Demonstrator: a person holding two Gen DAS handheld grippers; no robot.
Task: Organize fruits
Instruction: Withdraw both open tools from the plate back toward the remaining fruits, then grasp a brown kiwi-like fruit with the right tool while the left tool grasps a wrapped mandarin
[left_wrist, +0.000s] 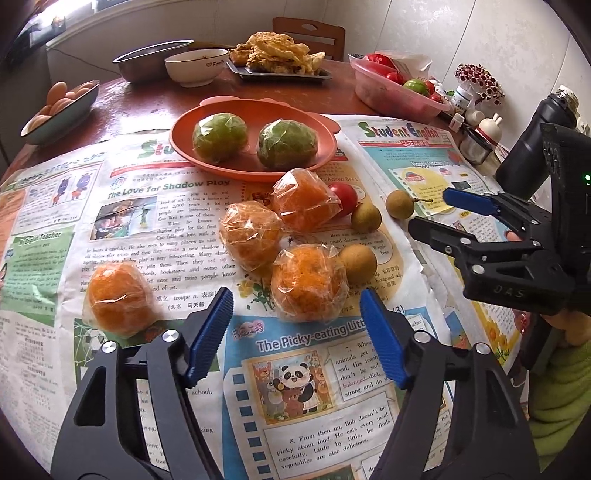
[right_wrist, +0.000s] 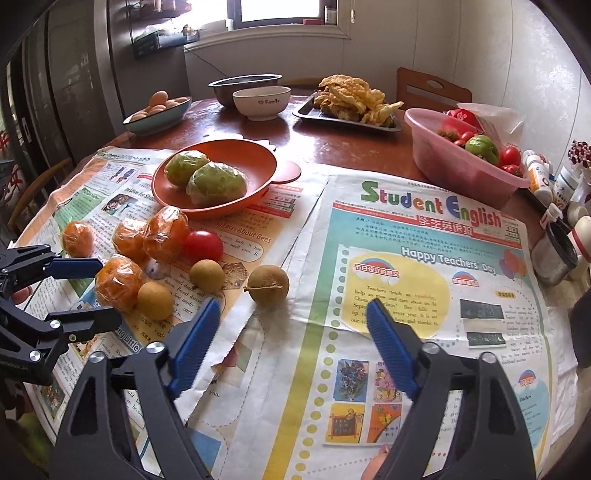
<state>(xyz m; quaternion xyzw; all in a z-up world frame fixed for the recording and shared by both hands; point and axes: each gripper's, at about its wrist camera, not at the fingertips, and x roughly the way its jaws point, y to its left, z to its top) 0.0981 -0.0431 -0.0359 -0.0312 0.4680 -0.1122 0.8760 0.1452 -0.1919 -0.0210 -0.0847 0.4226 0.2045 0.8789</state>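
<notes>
Both our grippers hover over loose fruit on the newspaper (left_wrist: 177, 236).
Our left gripper (left_wrist: 297, 306) gapes partway, empty, before a wrapped orange (left_wrist: 308, 282); our right gripper (right_wrist: 291, 314) likewise, empty, near a longan (right_wrist: 267, 284). Two wrapped green fruits (left_wrist: 251, 142) sit on the orange plate (left_wrist: 184, 144).

The red tomato (left_wrist: 345, 197) is half hidden behind a wrapped orange (left_wrist: 304, 201). The labels on the small bottles (right_wrist: 540, 177) cannot be read, and the chair (left_wrist: 310, 35) is largely hidden behind the table's far edge.
</notes>
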